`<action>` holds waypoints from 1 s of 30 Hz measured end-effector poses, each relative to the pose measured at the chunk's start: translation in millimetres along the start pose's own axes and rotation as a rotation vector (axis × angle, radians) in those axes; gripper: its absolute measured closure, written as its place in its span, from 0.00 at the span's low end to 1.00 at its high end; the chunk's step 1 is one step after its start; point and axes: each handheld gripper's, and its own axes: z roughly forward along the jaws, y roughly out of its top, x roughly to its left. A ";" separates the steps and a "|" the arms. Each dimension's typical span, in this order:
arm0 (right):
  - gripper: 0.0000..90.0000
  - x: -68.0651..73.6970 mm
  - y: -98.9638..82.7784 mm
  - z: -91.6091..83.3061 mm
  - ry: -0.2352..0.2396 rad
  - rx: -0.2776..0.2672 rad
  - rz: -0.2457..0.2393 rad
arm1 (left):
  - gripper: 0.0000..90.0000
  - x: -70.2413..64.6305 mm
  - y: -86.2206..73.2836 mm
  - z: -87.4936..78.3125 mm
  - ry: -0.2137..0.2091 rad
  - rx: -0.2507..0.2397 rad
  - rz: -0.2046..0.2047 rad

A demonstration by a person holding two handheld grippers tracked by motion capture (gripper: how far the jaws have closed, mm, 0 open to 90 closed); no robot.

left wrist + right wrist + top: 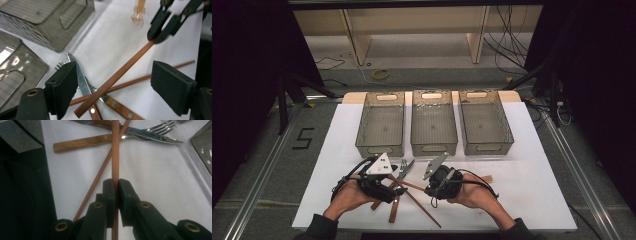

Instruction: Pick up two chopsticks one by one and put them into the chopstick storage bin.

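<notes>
- Here the right gripper [116, 185] has its two black jaws pressed together on a wooden chopstick [115, 152], which runs straight out from between them, over the white table [522, 150] and across the other cutlery.
- In the left gripper view the same chopstick [117, 76] slants between the wide-apart jaws of the left gripper [112, 85], with neither pad touching it; its far end sits in the right gripper [163, 25].
- A second chopstick [100, 173] lies on the table below the held one and crosses it.
- A knife [150, 136] and a fork [163, 126], both with wooden handles, lie crossed just beyond; the held chopstick passes over their handles.
- In the high view the pile sits at the near middle of the table, between the two hands, with the left gripper [384, 187] partly covering it.
- Three grey bins [434, 122] stand in a row farther back, well apart from the pile.
- A pale, blurred object [138, 13] lies beyond the right gripper; what it is cannot be made out.
- The held chopstick's near end is cut off by the frame.
</notes>
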 end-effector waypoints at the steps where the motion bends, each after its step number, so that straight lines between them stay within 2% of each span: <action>1: 0.94 0.8 0.2 -0.8 -0.002 -0.001 -0.005 | 0.26 -0.5 0.3 0.6 -0.005 0.017 0.018; 4: 0.94 2.1 0.7 -2.0 -0.002 -0.002 -0.022 | 0.30 -3.4 0.6 1.5 -0.025 0.056 0.062; 9: 0.94 7.2 2.5 -2.8 0.005 0.009 -0.068 | 0.38 -8.4 1.5 4.9 -0.009 0.140 0.125; 11: 0.94 9.9 3.1 -3.3 0.012 0.005 -0.094 | 0.45 -10.0 1.7 5.6 -0.017 0.154 0.141; 16: 0.94 13.6 3.5 -2.0 0.018 0.021 -0.117 | 0.58 -13.5 1.8 7.7 -0.036 0.186 0.181; 20: 0.94 14.0 3.2 -1.2 0.023 0.019 -0.134 | 0.63 -16.0 1.7 10.0 -0.055 0.207 0.206; 21: 0.94 14.3 3.1 -1.0 0.025 0.018 -0.146 | 0.67 -16.5 1.6 10.4 -0.061 0.211 0.206; 30: 0.94 15.0 2.3 -0.1 0.032 0.023 -0.182 | 0.81 -18.9 0.8 11.2 -0.099 0.227 0.250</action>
